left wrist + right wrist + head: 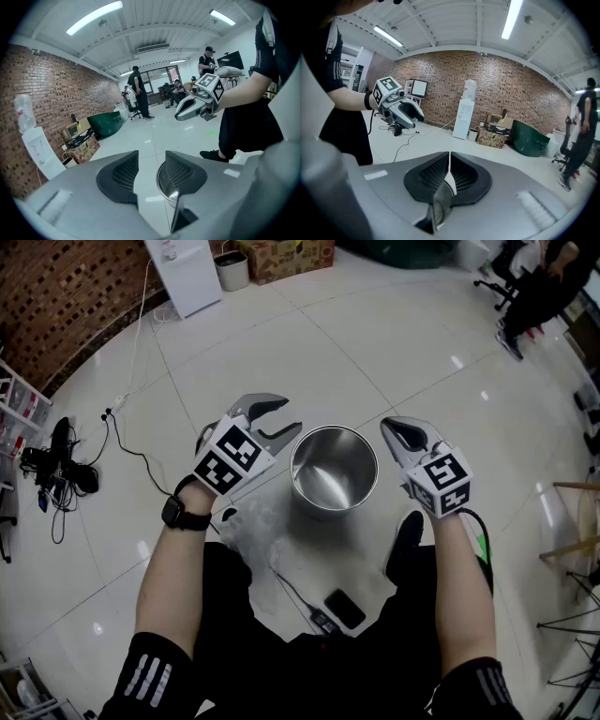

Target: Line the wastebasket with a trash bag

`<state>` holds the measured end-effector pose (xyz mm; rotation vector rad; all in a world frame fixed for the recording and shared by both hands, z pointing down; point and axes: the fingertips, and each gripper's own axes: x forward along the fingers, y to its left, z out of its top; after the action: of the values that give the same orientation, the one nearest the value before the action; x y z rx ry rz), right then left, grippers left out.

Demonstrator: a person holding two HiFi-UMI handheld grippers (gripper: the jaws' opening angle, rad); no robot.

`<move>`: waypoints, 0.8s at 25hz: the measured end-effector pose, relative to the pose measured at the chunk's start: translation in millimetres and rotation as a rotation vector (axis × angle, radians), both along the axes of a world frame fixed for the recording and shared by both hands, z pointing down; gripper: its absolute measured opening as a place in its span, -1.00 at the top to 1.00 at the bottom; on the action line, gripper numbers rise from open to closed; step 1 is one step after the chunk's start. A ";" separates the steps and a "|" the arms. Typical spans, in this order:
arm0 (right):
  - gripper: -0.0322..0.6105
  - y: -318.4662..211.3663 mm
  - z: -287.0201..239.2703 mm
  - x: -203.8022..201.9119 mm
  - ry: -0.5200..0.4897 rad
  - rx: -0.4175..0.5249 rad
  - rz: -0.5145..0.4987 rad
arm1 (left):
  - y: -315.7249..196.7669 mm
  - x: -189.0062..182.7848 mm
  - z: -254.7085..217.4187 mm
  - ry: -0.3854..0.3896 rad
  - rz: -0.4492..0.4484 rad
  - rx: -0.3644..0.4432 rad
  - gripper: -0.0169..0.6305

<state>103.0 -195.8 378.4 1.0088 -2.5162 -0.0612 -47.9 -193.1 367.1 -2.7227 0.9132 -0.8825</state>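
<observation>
A glossy white tile floor (375,352) fills the head view, and the task's things stand on it in front of the person. The largest is a shiny round steel wastebasket (328,486), upright at the middle of the view with its mouth open upward and no liner in it, so the lining looks not yet begun. Next is a crumpled, translucent plastic trash bag (251,524), bunched on the floor just beside the basket at about its 8 o'clock, close to the person's left leg; it is a loose heap with no clear long axis. The left gripper (289,418) hangs at about 10 o'clock of the basket near its rim, jaws spread wide with nothing between them, only floor and the basket's edge showing through the gap. The right gripper (389,427) sits at about 2 o'clock of the basket, jaws pressed together, with nothing visible between them. The coming move probably turns on this: the bag lies at about 6 o'clock from the left jaws, behind and below where they point, and the basket stands between it and the right gripper, so the left hand is nearer and would have to draw back and dip. Smallest, a flat black device (345,607) with a thin cable lies at the basket's 6 o'clock.
</observation>
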 end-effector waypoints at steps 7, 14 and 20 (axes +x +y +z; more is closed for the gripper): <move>0.73 10.6 9.2 -17.9 0.022 -0.003 -0.037 | 7.4 -5.7 1.1 -0.014 0.021 -0.022 0.41; 0.54 27.1 20.0 -69.3 0.073 0.014 -0.162 | 13.4 -28.1 4.9 -0.029 0.007 -0.034 0.41; 0.40 46.9 37.9 -130.4 0.134 0.000 -0.305 | 21.7 -54.7 10.8 -0.052 -0.012 -0.055 0.41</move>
<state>-27.4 -148.9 416.3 0.5920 -2.5227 -0.2110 -102.6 -171.3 377.9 -2.7288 0.9090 -0.9896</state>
